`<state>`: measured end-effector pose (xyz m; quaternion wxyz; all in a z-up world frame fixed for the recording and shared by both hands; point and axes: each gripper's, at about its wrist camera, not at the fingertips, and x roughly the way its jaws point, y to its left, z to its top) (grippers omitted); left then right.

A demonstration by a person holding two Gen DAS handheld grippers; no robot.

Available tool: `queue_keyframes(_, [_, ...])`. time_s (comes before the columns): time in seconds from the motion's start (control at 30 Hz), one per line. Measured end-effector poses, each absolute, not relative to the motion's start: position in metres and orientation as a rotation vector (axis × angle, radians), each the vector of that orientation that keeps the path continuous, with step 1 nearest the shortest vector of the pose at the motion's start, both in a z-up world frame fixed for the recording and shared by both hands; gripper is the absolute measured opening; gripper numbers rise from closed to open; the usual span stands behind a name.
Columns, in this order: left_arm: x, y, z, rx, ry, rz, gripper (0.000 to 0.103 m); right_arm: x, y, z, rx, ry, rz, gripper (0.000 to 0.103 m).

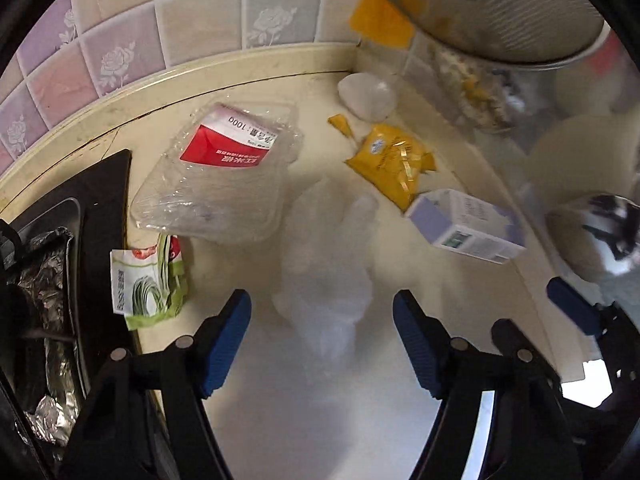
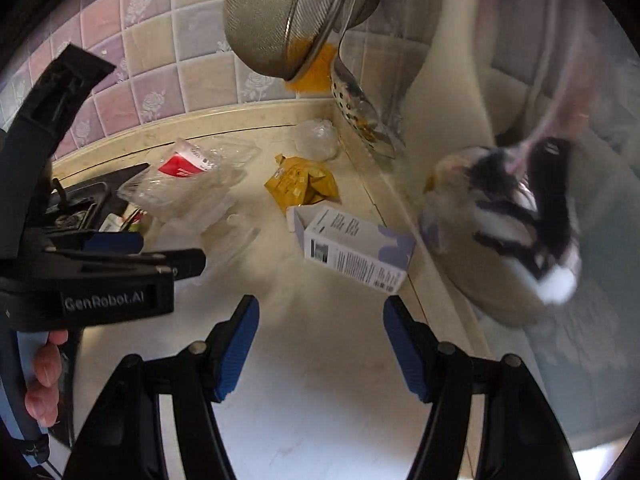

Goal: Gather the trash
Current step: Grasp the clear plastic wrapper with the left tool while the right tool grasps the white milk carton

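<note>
Cream countertop (image 1: pixel 304 420), backed by pastel floral tiles (image 1: pixel 120 52) across the top of both views.

Left gripper (image 1: pixel 322 344): lower centre of the left wrist view, blue-padded jaws apart, nothing pressed between them; a crumpled clear plastic film (image 1: pixel 324 264) lies on the counter just beyond the tips.

Right gripper (image 2: pixel 316 348): lower centre of the right wrist view, jaws apart and empty, over bare counter.

Trash, all lying on the counter:
- clear plastic tray with red label (image 1: pixel 216 176), centre left;
- green-and-white packet (image 1: pixel 148 280), just below that tray, at the edge of a black stove (image 1: pixel 104 200);
- yellow sachet (image 1: pixel 396 160), centre right;
- white and lilac carton (image 1: pixel 464 224), on its side, open end showing, just below the sachet;
- clear wad of plastic (image 1: pixel 366 94), by the back corner.

Metal mesh strainer (image 2: pixel 280 20): hangs at top centre.

Fingers (image 2: pixel 44 376) grip a handle at the lower left of the right wrist view.
</note>
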<state>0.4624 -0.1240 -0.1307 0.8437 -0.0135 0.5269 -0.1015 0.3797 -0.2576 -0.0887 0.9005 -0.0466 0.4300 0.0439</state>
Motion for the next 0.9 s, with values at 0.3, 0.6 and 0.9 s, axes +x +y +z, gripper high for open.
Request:
queue_keyframes(0.3, [0.463,-0.110,-0.139,-0.060,1.116,-0.206,0.027,0.411,-0.243,-0.104,-0.244,0.876,0.086,0.065])
queue_keyframes(0.6, [0.430,-0.090,-0.120,-0.089,1.090,-0.165,0.026,0.440,-0.218,-0.105,-0.411,0.865,0.110,0.065])
queue_keyframes(0.9, [0.422,-0.084,-0.110,-0.105,1.070,-0.168,0.026,0.471,-0.218,-0.122,-0.432,0.965,0.111,0.065])
